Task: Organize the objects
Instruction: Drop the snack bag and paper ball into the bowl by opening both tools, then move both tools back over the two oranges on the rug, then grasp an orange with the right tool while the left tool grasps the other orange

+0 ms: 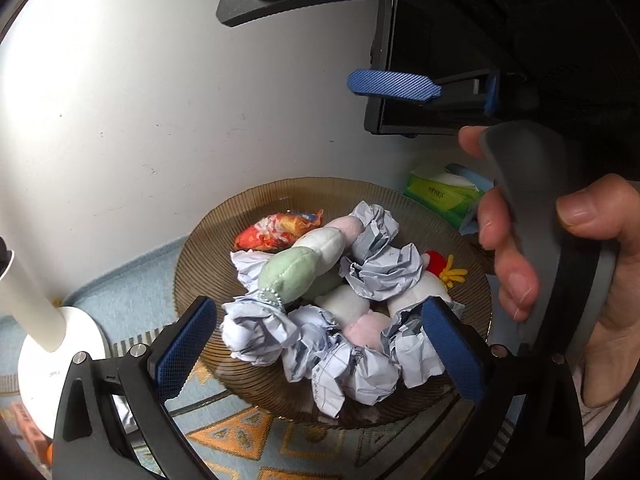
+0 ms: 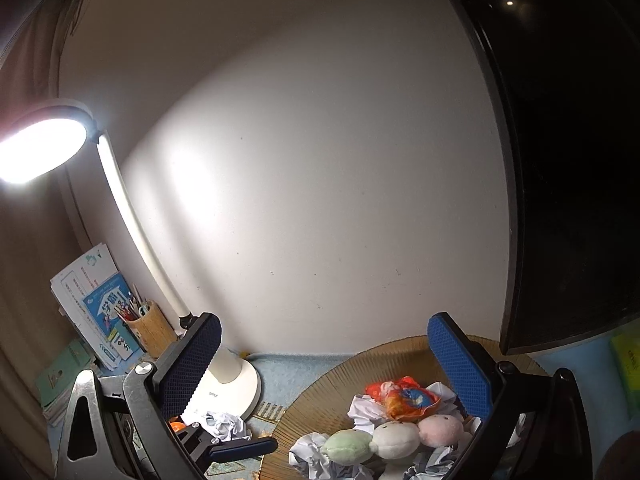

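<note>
Most clutter already sits heaped in the brown plate (image 1: 208, 240): crumpled paper balls (image 1: 380, 264), plush toys (image 1: 304, 260), a snack packet (image 1: 276, 230). One paper wad (image 2: 224, 426) apparently remains on the worktop by the lamp base (image 2: 240, 384). Left claw (image 1: 320, 344) and right claw (image 2: 326, 364) are both released, holding nothing

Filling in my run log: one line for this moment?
left gripper: open, over plate | right gripper: open | holding: nothing

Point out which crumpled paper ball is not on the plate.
The crumpled paper ball beside the white lamp base, lying on the patterned mat. The other paper balls are piled on the brown ribbed plate with the plush toys.
</note>
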`<control>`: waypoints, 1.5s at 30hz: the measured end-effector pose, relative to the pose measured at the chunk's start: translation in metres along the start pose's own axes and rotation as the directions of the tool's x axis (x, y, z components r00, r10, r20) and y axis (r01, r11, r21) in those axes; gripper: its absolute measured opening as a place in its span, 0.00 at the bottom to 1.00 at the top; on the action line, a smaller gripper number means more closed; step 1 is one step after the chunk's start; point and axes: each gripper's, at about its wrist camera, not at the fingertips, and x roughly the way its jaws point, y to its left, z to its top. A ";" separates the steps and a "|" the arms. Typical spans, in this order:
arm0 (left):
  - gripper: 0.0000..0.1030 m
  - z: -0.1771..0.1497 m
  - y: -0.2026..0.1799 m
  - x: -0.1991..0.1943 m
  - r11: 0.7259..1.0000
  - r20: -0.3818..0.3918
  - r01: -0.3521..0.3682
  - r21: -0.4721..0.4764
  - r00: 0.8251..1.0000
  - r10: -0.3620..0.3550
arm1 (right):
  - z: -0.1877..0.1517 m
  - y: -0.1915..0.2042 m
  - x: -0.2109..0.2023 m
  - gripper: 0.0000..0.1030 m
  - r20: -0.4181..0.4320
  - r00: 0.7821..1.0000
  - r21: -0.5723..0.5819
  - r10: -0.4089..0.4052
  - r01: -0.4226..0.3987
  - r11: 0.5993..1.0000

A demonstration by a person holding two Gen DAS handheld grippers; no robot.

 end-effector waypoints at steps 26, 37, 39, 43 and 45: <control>0.99 -0.139 0.200 -0.071 0.846 -0.306 -0.442 -0.298 0.884 0.354 | -0.203 0.155 0.072 1.00 -0.553 0.832 -0.172 -0.051 -0.054 0.984; 1.00 -0.142 0.204 -0.077 0.797 -0.336 -0.519 -0.310 0.844 0.419 | -0.219 0.157 0.080 1.00 -0.550 0.829 -0.264 -0.105 -0.053 0.963; 0.99 -0.143 0.203 -0.080 0.784 -0.338 -0.531 -0.320 0.838 0.429 | -0.218 0.155 0.077 1.00 -0.549 0.829 -0.263 -0.105 -0.053 0.963; 0.43 -0.140 0.195 -0.088 0.790 -0.288 -0.525 -0.316 0.847 0.448 | -0.216 0.155 0.072 0.85 -0.533 0.840 -0.267 -0.103 -0.051 0.962; 0.34 -0.142 0.191 -0.090 0.787 -0.284 -0.535 -0.307 0.841 0.460 | -0.214 0.158 0.063 0.39 -0.501 0.860 -0.277 -0.099 -0.051 0.960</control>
